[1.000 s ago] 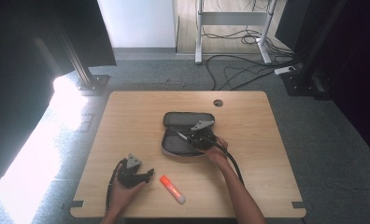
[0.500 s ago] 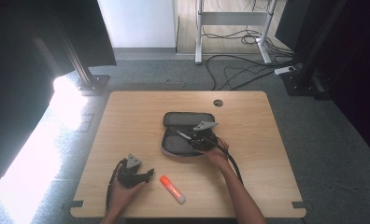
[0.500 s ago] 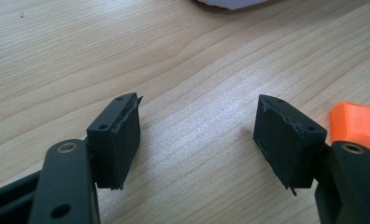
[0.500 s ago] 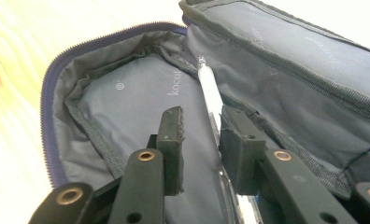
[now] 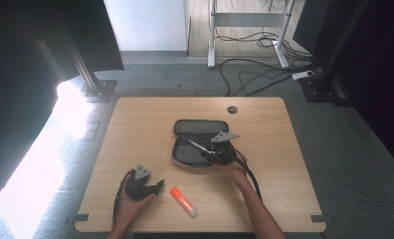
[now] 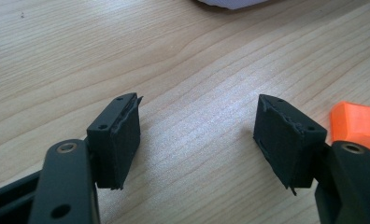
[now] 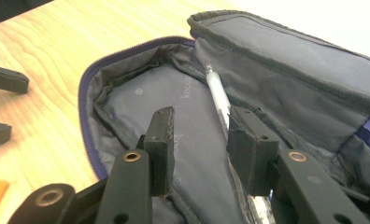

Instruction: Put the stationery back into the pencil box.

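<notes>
Right claw [image 7: 197,140] over open pencil case [image 5: 197,147] at table [image 5: 135,119] centre; jaws parted, just been opening, nothing gripped. Pen [image 7: 219,100] lies inside case beside inner face of right-hand jaw, released, long axis running away from claw toward case's far wall.

Left claw [image 6: 197,140] released, wide, resting on table near front edge. Orange marker [image 5: 183,201] lies just beside it, toward right, long axis diagonal. Left claw nearer marker; judged next pick.

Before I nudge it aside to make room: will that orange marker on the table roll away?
Probably a little. The orange marker looks slim and tube-like, lying flat on smooth bare wood, so a sideways push may roll it. It looks like rigid plastic, likely light and stiff. Its white cap end might slow the roll; I cannot tell.
</notes>
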{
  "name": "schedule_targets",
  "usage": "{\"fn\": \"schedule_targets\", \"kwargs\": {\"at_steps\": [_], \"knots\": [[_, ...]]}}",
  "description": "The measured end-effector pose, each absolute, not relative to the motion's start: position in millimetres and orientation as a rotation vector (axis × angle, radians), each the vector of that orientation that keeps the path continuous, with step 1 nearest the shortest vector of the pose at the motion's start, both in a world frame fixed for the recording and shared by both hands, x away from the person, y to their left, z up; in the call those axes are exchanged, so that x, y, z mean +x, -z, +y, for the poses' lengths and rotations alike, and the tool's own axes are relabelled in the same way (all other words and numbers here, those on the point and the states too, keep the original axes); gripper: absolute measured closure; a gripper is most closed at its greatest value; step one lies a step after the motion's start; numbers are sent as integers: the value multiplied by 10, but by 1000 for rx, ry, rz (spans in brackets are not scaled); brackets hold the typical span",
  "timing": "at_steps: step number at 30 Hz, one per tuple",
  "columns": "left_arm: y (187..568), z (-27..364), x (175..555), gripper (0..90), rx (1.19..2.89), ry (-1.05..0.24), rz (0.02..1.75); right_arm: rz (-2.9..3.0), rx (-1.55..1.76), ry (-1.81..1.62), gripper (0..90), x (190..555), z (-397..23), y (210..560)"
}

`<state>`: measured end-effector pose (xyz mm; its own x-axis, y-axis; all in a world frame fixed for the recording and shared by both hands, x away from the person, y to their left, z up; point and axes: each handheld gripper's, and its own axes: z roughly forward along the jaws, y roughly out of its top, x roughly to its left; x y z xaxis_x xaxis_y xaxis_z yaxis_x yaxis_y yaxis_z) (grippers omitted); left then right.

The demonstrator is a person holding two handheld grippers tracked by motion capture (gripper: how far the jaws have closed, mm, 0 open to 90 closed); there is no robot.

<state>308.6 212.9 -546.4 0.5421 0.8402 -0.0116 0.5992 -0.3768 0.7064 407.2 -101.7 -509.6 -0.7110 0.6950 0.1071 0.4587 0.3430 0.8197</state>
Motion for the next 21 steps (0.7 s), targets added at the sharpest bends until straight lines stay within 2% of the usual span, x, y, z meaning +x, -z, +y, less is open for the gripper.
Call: {"fn": "schedule_targets", "kwargs": {"at_steps": [21], "knots": [[5464, 2128, 3086, 321, 2112, -466, 1157, 2283, 1073, -1406, 511, 3705, -1176, 5121]]}}
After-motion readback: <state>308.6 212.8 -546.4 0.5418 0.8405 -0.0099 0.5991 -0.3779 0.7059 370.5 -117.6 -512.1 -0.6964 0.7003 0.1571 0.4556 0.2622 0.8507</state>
